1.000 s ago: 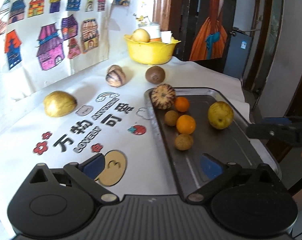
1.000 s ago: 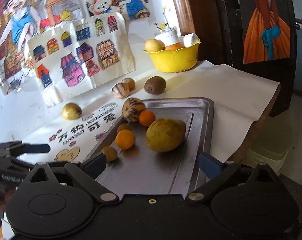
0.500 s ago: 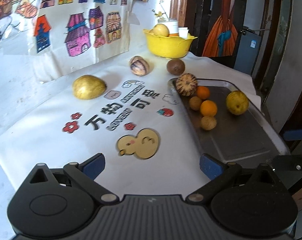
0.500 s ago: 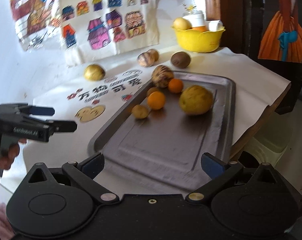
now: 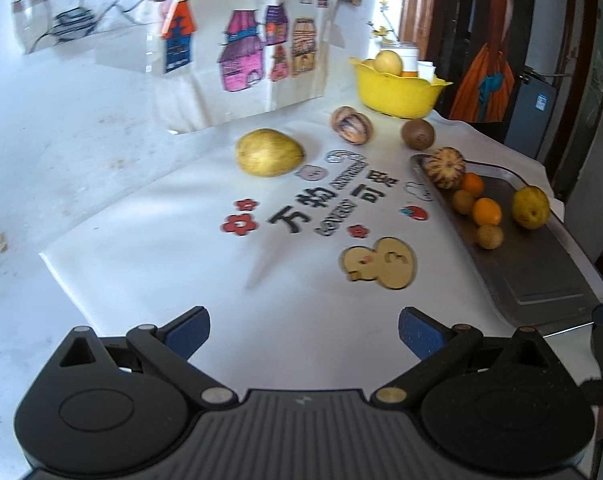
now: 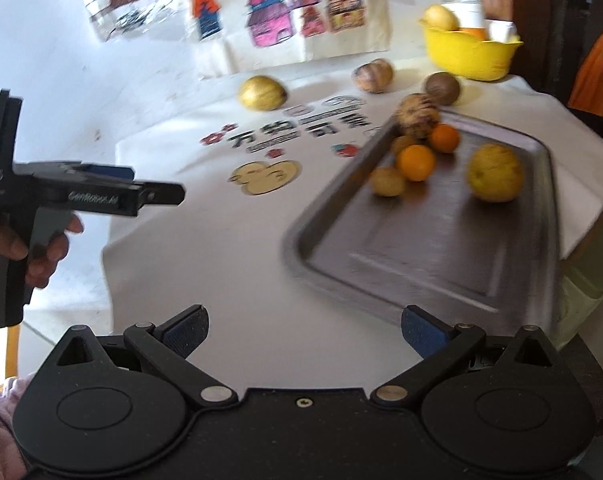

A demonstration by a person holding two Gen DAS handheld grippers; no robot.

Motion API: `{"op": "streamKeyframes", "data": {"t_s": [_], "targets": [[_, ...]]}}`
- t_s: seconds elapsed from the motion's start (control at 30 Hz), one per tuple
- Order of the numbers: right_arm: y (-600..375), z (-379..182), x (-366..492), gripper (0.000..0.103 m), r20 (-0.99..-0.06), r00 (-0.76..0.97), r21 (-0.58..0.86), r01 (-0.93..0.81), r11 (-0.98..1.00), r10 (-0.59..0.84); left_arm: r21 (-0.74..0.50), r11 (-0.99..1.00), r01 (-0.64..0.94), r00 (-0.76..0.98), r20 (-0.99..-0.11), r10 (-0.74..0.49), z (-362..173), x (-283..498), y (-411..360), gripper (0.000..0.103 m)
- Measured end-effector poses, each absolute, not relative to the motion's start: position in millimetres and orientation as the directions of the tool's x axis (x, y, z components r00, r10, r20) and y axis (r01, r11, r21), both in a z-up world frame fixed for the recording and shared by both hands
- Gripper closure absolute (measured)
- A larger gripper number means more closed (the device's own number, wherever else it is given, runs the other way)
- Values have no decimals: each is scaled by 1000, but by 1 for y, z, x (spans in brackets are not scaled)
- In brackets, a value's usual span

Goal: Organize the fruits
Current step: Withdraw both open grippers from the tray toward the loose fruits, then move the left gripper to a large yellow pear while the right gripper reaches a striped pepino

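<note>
The yellow-green oval pear [image 5: 269,153], long axis crosswise, is lying ahead toward the table's far edge, nearer the wide-open, empty left gripper [image 5: 303,330]; the right gripper [image 6: 304,330] is likewise being held agape, empty.

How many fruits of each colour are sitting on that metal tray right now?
On the metal tray:
Orange: 2
Small tan-brown: 2
Yellow-green: 1
Striped cream and purple: 1
Total: 6
</note>
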State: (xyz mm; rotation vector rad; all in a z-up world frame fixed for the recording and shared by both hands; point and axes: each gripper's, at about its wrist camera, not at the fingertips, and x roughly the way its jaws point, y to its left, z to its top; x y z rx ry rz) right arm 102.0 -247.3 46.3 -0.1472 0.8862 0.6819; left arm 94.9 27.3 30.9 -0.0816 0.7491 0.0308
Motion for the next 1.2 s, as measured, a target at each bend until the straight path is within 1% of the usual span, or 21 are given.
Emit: {"op": "streamKeyframes", "data": {"t_s": [0.33,0.57,0.7,0.9,1.03,1.2], "targets": [[-189,59,107,1,-757,387,166,-666,728,527,-45,993,-113,741,-669,54,29,93,69,0],[-168,83,139,1,-739,381,243,-619,747,556,-53,987,-150,748,-659,78,28,107,94,0],[-157,100,165,1,-729,408,251,-589,769,550,-47,990,-134,764,-641,73,32,119,98,0],[-145,137,206,1,-708,445,275,-543,794,549,-42,995,-85,778,-627,40,43,140,96,0],[-135,174,231,1,-682,475,289,-524,801,557,-51,997,-58,801,-599,16,60,154,97,0],[-124,208,268,1,-652,484,355,-485,799,583,-48,998,-45,818,-575,9,70,173,95,0]]}}
